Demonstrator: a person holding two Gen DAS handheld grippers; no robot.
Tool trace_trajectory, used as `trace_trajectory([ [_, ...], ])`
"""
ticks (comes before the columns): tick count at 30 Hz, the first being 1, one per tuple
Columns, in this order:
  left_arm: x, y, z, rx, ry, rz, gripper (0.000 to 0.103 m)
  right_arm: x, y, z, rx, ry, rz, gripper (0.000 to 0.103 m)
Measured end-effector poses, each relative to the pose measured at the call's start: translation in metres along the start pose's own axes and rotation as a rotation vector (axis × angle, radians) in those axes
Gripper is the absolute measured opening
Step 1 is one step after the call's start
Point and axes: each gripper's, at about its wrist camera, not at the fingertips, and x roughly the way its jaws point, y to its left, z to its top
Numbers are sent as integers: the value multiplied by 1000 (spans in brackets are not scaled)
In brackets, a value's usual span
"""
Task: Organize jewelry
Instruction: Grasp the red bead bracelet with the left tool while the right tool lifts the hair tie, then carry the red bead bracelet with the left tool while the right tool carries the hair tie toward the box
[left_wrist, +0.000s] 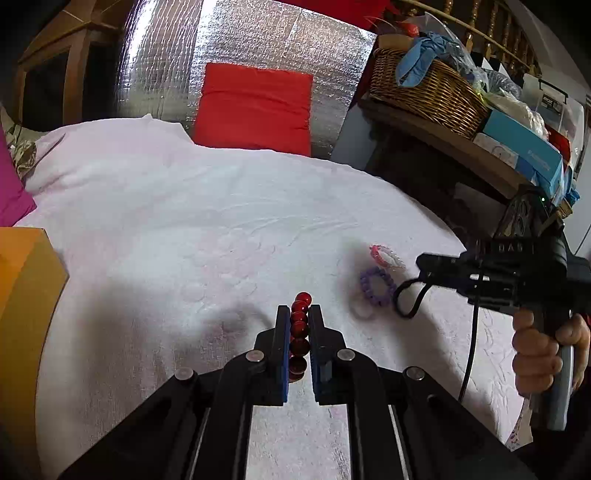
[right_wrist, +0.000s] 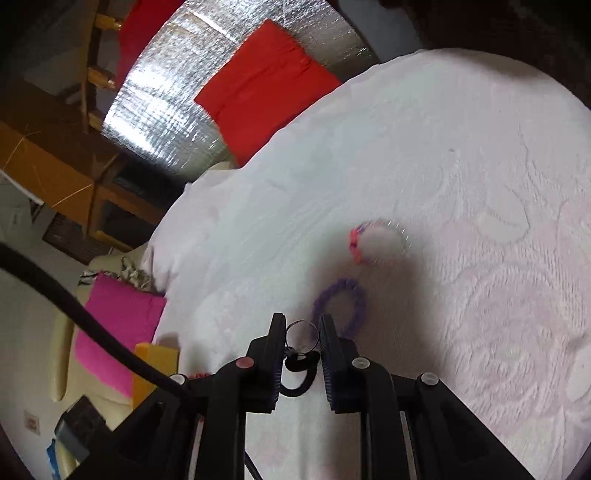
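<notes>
Orange box (left_wrist: 22, 295): far left of the left claw, at the edge of the white cloth.
White cloth (left_wrist: 184, 229): textured cover spread under both claws; it carries all the loose jewelry.
Left claw (left_wrist: 299, 314): raised above the cloth, fingers drawn in and pinching a red bead bracelet.
Red bead bracelet (left_wrist: 300, 332): held edge-on between the blue pads (left_wrist: 283, 354); its top beads stick out just past the fingertips, its lower beads hang in the gap behind them.
Clear ring (left_wrist: 361, 312): on the cloth, just right of the left claw's tips; faint and hard to make out.
Purple bracelet (left_wrist: 376, 286): flat on the cloth, ahead and right of the left claw, just beyond the clear ring.
Pink and clear bracelet (left_wrist: 386, 254): flat on the cloth, just beyond the purple bracelet, near it but apart.
Right claw (right_wrist: 303, 328): to the right of the left claw, fingers spread with a gap between them, gripping nothing.
Black cord loop (right_wrist: 299, 369): lies between the right claw's fingers, behind the tips; whether it touches the left pad cannot be told.
Thin ring (right_wrist: 302, 334): in the right wrist view, on the cloth between the fingertips.
Purple bracelet, right wrist view (right_wrist: 341, 306): just ahead and right of the right fingertip, its near end hidden behind that finger.
Pink and clear bracelet, right wrist view (right_wrist: 376, 242): further ahead, blurred.
</notes>
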Motion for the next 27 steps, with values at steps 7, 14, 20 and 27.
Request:
trace_trajectory([
  [7, 12, -9, -6, 41, 50, 1, 10, 32, 18, -23, -106, 116, -124, 20],
  [14, 20, -6, -10, 36, 87, 13, 10, 39, 16, -23, -113, 169, -210, 36],
  [20, 20, -7, -12, 38, 92, 13, 10, 30, 7, -18, -45, 175, -184, 63],
  [27, 20, -12, -13, 52, 93, 9, 10, 37, 10, -26, -23, 139, -237, 38],
])
